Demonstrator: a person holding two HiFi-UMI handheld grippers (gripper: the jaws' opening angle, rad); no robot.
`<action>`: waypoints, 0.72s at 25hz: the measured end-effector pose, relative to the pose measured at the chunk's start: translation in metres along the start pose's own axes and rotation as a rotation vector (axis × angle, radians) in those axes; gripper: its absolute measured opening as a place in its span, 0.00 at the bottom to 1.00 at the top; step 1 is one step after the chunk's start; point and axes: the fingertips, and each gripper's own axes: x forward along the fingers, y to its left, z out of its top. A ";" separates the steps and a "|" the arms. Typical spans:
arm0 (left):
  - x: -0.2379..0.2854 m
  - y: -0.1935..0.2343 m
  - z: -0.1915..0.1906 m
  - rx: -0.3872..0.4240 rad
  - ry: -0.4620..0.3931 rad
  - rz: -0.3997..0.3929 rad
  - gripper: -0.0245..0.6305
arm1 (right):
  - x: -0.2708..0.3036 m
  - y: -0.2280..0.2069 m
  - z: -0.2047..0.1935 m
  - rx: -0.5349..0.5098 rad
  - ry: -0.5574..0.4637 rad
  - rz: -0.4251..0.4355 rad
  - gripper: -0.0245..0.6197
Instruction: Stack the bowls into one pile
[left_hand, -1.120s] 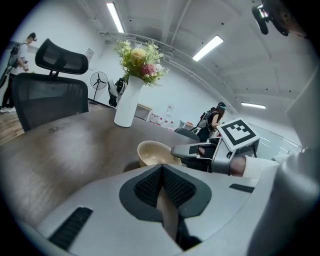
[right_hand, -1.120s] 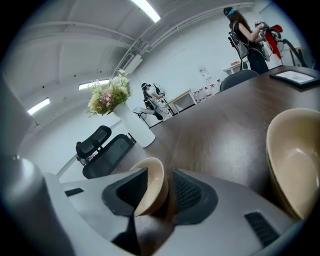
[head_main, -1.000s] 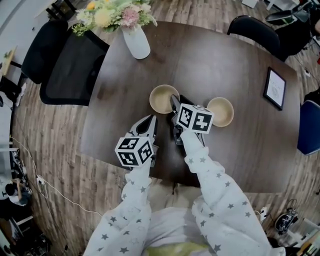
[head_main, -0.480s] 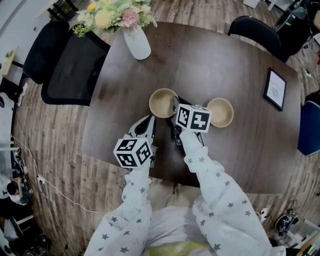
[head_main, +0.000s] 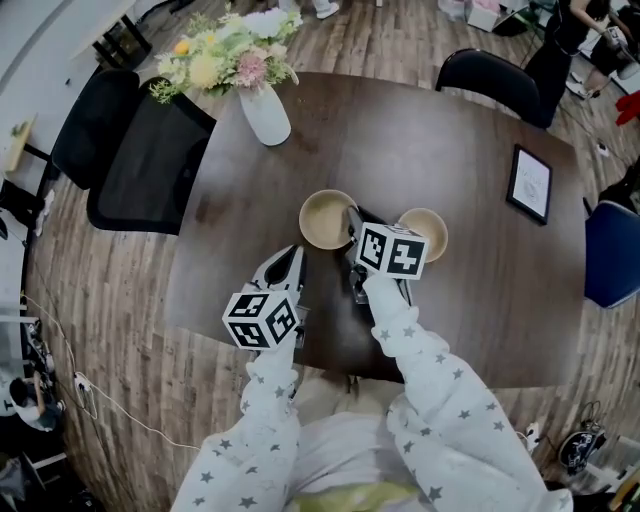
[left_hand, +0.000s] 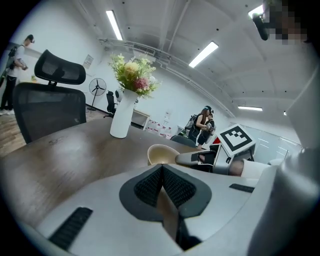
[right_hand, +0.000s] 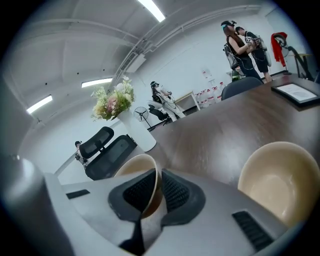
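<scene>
Right gripper (right_hand: 156, 181): jaws just closed, clamped on rim of round beige bowl (head_main: 324, 220) | second beige bowl (head_main: 433, 224): half hidden by marker cube (head_main: 392, 250) | left gripper (left_hand: 162, 181): jaws together, empty.

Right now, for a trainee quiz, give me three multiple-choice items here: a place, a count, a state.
1. Where is the white vase?
A) far-left part of the table
B) between the bowls
C) on the floor

2. How many bowls show?
A) one
B) two
C) four

3. The right gripper is:
A) open, empty
B) shut on a bowl's rim
C) holding the vase

Key: 1 A, the head view shows it there. 2 B, two beige bowls show. 3 B, its jaws have just been closing and now clamp the rim.
</scene>
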 end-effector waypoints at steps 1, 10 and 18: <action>-0.001 -0.006 0.001 0.005 -0.001 -0.011 0.07 | -0.006 -0.001 0.002 0.002 -0.006 -0.001 0.11; 0.009 -0.040 0.017 0.052 -0.016 -0.087 0.08 | -0.053 -0.030 0.038 0.030 -0.114 -0.059 0.11; 0.025 -0.071 0.016 0.079 0.002 -0.156 0.08 | -0.092 -0.072 0.048 0.094 -0.188 -0.141 0.11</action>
